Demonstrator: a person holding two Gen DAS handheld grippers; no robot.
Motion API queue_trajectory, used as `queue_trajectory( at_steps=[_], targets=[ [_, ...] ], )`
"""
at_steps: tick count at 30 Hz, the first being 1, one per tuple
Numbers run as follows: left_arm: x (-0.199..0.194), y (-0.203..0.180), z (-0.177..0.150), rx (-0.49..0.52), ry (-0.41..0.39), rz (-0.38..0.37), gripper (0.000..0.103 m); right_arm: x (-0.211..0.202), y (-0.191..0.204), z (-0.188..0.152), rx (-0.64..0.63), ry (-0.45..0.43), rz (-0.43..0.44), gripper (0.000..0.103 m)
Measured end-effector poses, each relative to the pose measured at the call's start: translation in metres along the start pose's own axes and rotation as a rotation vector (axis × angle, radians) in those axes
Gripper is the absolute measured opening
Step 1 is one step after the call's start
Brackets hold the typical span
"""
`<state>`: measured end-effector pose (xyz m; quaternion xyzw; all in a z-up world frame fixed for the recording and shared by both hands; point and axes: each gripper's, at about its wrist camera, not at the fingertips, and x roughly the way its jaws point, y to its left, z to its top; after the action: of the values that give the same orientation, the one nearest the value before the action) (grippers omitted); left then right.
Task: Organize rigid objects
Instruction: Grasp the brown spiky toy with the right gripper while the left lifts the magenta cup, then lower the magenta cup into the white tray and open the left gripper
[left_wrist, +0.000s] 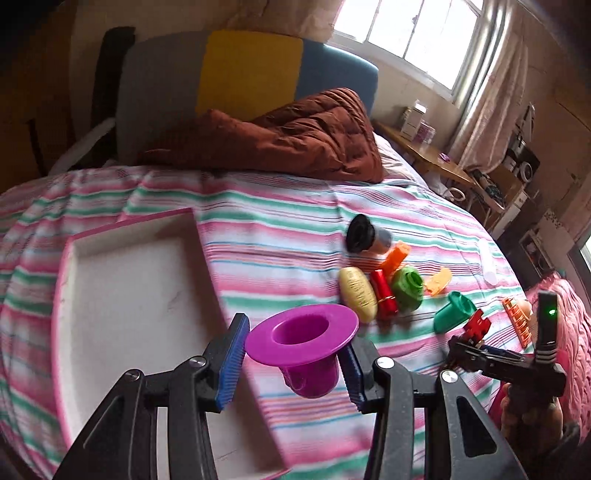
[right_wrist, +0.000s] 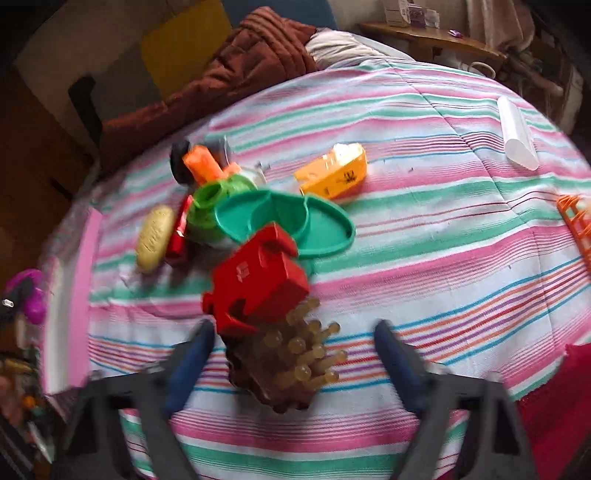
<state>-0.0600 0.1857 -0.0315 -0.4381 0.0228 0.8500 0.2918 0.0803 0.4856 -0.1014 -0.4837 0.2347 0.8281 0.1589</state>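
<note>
Both wrist views look steeply down, close over the striped bedspread (left_wrist: 280, 229), sharing the toy pile (right_wrist: 207, 206).

Our left black two-finger tool with blue ribbed pads (left_wrist: 293, 363) points forward and downward, its pads (left_wrist: 231, 363) pressed against both sides of a magenta plastic hat-shaped cup (left_wrist: 301, 341), which it holds lifted. Our right black tool with blue pads (right_wrist: 295, 363) tilts steeply down, its jaws standing apart on either side of a red plastic block with a brown bristled piece (right_wrist: 266, 295); blur hides whether the pads touch it.
</note>
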Motion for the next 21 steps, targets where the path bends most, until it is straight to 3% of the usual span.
queue_trajectory(
  at_steps=[4, 12, 21],
  targets=[
    [-0.020, 0.036, -0.011, -0.031, -0.021, 0.052, 0.047, -0.003, 0.009, -0.007, -0.024, 0.002, -0.016, 0.054],
    [-0.045, 0.123, -0.022, -0.139, -0.040, 0.134, 0.047, -0.004, 0.060, -0.021, -0.119, 0.014, 0.105, 0.054],
    [-0.030, 0.162, -0.006, -0.170, -0.035, 0.162, 0.047, 0.008, 0.115, -0.037, -0.248, 0.022, 0.090, 0.053]
  ],
)
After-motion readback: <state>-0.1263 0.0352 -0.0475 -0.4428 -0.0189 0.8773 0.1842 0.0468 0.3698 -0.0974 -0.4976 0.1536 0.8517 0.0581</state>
